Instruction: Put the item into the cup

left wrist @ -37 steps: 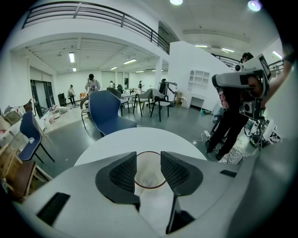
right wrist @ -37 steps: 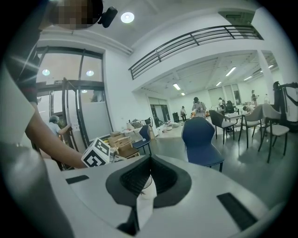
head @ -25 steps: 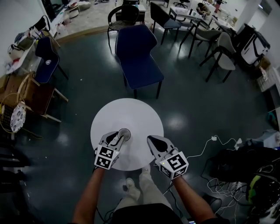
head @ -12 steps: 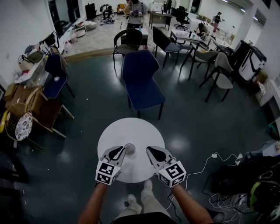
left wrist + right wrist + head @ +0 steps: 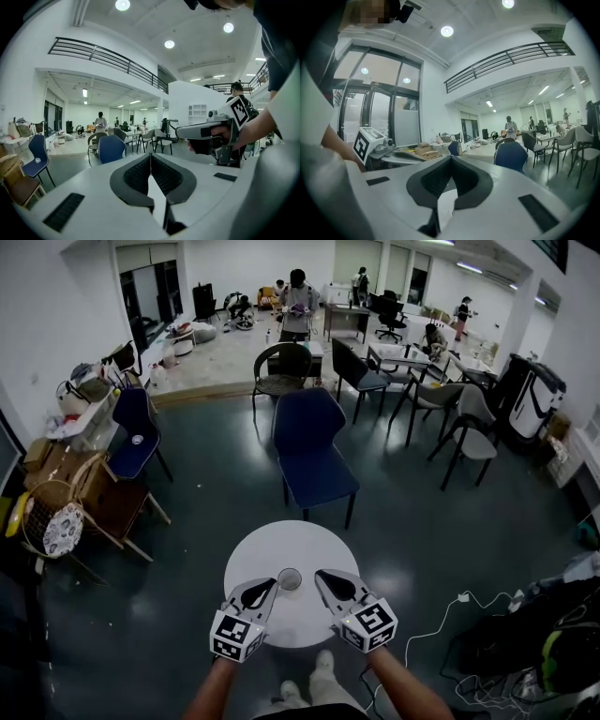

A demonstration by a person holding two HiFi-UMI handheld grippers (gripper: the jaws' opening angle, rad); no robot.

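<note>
At lower centre, a small grey cup is seen on the round white table, between left tongs and right tongs, both closed and empty.

Seen from the head camera, two bare forearms reach forward from the bottom edge, each hand holding a two-jaw gripper. The left gripper sits at about 7 o'clock in the frame, at the end of the left forearm, with its jaws aimed toward 1 o'clock. The right gripper sits at about 5 o'clock, at the end of the right forearm, with its jaws aimed toward 11 o'clock. The two tips angle toward each other, near but apart. Each gripper's own view shows its dark jaws closed tip to tip, nothing between them.
</note>
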